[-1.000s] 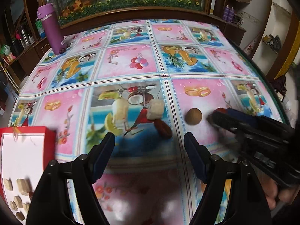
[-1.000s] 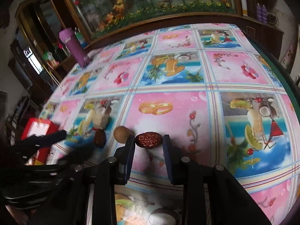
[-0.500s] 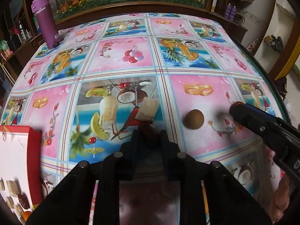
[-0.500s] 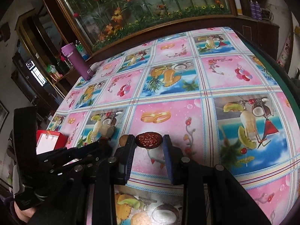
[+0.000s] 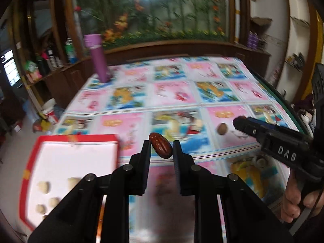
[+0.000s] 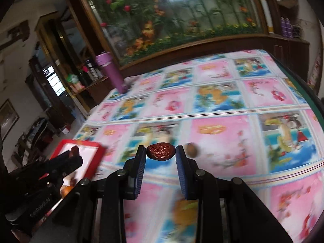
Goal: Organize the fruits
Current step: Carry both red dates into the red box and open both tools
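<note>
Both grippers have lifted off the worktop (image 5: 176,93) since half a second ago, each with its catch, and swung left toward the red box (image 5: 75,162). Your left gripper (image 5: 161,148) is pinching a red date (image 5: 161,148) between its jaws, held in the air just right of the box's near right corner; the date sits tilted, caught near the tips. Your right gripper (image 6: 161,151) is pinching a second, flatter dried date (image 6: 161,151) across its width, over the near middle of the worktop, well right of the box.

A round brown fruit (image 5: 222,129) lies alone on the pink panel, to the right of centre. Inside the box you can see pale pieces (image 5: 43,187) on the white floor at the near left.

My guess is you are mid-carry and about to drop both dates into the box. Watch three things. The left date is gripped by its tips and at an angle, so a quick swing could let it twist out and fall short on the cloth. Both grippers are heading for the same box, so the right one may knock the left if you bring them in together; let the left release and clear first. The frames are smeared with motion, which suggests you are moving fast; release low, or a date could bounce off the box's rim.
</note>
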`<state>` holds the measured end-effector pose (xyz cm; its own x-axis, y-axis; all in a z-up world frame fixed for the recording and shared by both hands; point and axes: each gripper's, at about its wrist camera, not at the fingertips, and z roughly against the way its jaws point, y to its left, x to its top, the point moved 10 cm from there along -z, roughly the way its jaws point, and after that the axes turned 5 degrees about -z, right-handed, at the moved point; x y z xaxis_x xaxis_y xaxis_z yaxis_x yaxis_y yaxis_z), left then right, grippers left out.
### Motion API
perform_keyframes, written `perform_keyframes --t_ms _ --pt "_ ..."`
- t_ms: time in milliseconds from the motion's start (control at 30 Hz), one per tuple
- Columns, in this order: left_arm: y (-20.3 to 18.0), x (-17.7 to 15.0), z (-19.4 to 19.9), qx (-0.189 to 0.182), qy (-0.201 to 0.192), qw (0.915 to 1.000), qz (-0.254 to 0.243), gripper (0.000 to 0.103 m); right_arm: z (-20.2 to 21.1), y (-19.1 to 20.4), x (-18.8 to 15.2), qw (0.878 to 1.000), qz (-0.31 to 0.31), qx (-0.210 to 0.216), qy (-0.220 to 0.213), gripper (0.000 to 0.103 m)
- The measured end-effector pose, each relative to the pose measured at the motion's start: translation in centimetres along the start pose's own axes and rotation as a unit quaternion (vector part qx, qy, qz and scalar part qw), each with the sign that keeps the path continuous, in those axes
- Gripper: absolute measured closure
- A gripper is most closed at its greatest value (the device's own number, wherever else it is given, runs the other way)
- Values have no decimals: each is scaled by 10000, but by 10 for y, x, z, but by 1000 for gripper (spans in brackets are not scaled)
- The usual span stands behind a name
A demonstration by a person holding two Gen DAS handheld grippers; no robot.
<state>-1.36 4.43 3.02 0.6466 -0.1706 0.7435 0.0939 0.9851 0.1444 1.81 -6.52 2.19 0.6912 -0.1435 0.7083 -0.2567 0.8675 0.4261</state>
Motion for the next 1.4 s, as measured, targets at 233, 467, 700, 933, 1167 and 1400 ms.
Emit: perform_keyframes --t_ms 233,467,700,933,1167,1400 --pt "67 -20 31 586 -182 9977 299 79 -9 85 -20 9972 654 307 172 74" --pt "126 -47 50 986 -219 9928 637 79 -24 152 -51 9909 1162 536 422 74" --pt "164 -72 61 1231 -165 9883 881 79 -37 196 -83 9831 1538 686 714 74" --pt "186 -88 64 1389 -124 9848 1039 79 -48 219 -107 9766 1800 699 944 74" --pt "196 -101 61 1439 -20 9832 1122 79 -58 221 -121 9739 1864 631 1134 74" --pt "200 -110 53 1461 118 9826 1144 79 -65 221 -130 9719 1901 616 1243 74"
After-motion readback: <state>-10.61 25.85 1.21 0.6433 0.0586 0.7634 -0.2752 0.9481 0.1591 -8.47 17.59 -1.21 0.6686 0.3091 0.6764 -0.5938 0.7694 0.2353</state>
